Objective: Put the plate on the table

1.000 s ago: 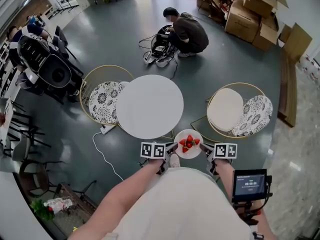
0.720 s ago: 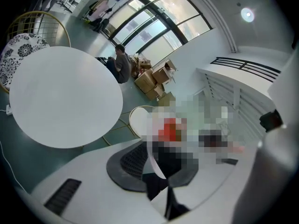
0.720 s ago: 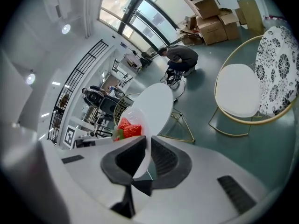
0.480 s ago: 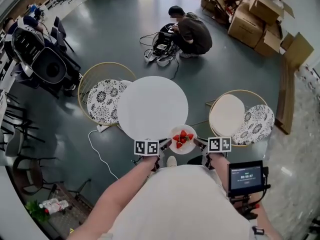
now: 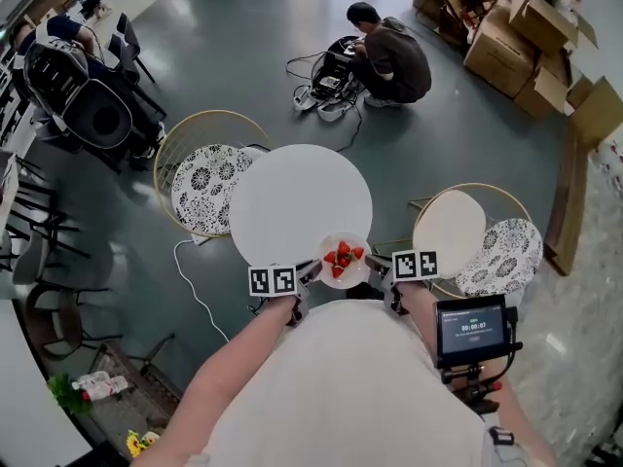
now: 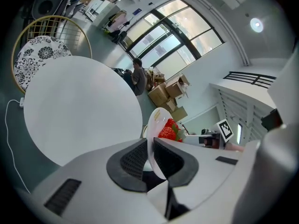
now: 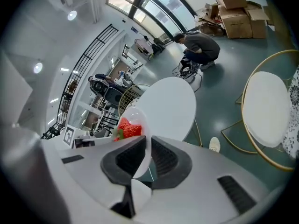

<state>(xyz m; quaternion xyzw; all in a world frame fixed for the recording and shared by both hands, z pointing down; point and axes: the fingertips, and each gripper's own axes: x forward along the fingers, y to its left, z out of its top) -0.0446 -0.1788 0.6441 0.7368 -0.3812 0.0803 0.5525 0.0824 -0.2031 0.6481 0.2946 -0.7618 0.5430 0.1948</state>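
Plate [image 5: 358, 273], where is it?

It is at the round white table's [image 5: 292, 197] edge, at about 5 o'clock. I can't tell if it touches the table top.

Who holds it?

Both grippers. The left gripper [image 5: 313, 269] pinches the rim at the plate's 9 o'clock side. The right gripper [image 5: 376, 264] pinches it at 3 o'clock. In each gripper view the two jaws are pressed on the thin white rim.

What is on the plate?

Red strawberries [image 5: 341, 255] with green tops, in a little heap.

Any words to read?

No words. Each gripper has a cube with black and white squares on it, the left cube [image 5: 273, 280] and the right cube [image 5: 415, 265]. Out at 4 o'clock a small screen [image 5: 472, 327] shows numbers, but they are too tiny to read.

What else is near?

A chair with a flower cushion [image 5: 202, 191] at the table's 9 o'clock, and another chair [image 5: 450, 232] at its 3 o'clock.
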